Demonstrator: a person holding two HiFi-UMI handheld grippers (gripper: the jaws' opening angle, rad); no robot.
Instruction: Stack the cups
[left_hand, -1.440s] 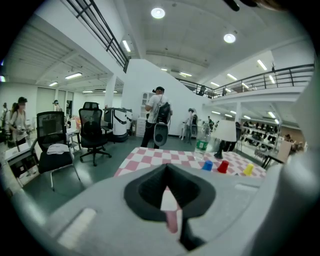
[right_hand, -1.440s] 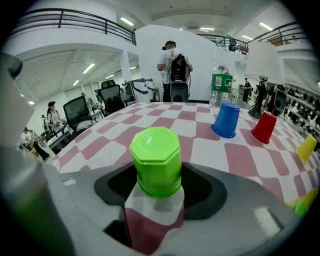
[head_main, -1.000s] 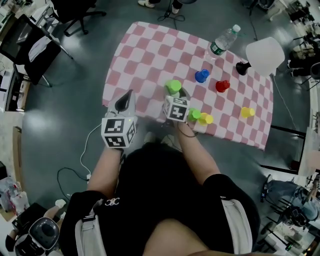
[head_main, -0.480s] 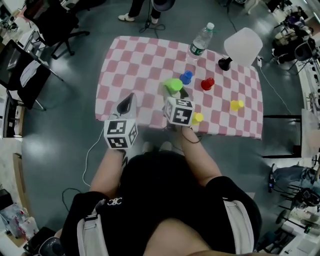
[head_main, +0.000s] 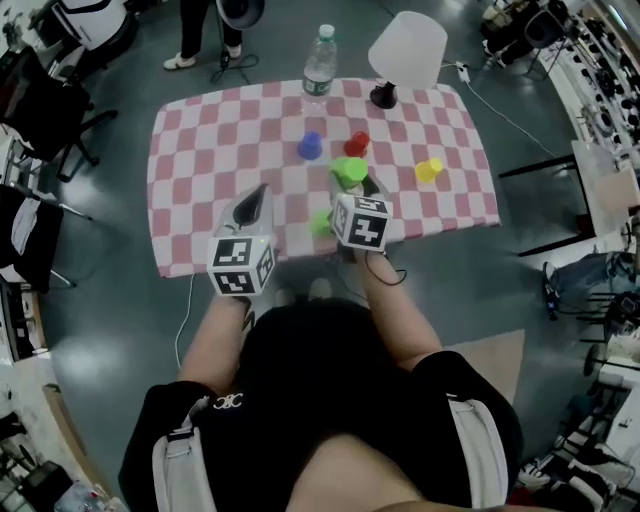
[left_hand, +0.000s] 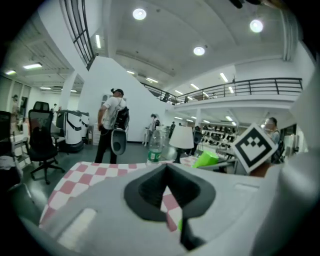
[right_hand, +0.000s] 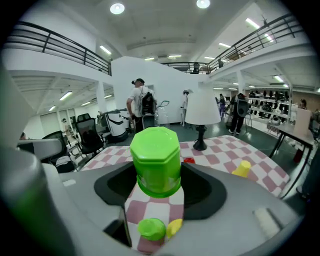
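One green cup (right_hand: 156, 150) is clamped between the jaws of the right gripper (right_hand: 157, 172), upside down. Its closed eight-sided base faces up and toward the camera and its flared rim points at the cloth. Its long axis therefore stands close to upright, tipped slightly back. It hangs clear of the checked table (head_main: 200, 150), touching nothing but the pads.

Straight beneath it in the right gripper view, toward the person's edge of the table, a lower green cup (right_hand: 151, 228) and a near yellow cup (right_hand: 174, 226) stand side by side. Whether these two touch, I cannot tell. They lie below the jaws and short of them. I judge the coming move to be a drop downward and a little back, with the held cup's mouth squared over whichever one receives it.

Out past the jaws stand a red cup (right_hand: 188, 160) and a far yellow cup (right_hand: 243, 168), the latter off to the right. The head view also shows a blue cup (head_main: 310, 146). All three are well apart from the held one.

The left gripper (left_hand: 166, 169) has its jaws tip to tip with nothing between them. It hovers over the cloth beside the right gripper, farther from most of the cups. The right hand is both the nearer and the loaded one. A lamp (head_main: 405, 50) and a bottle (head_main: 320, 62) stand at the table's far edge.
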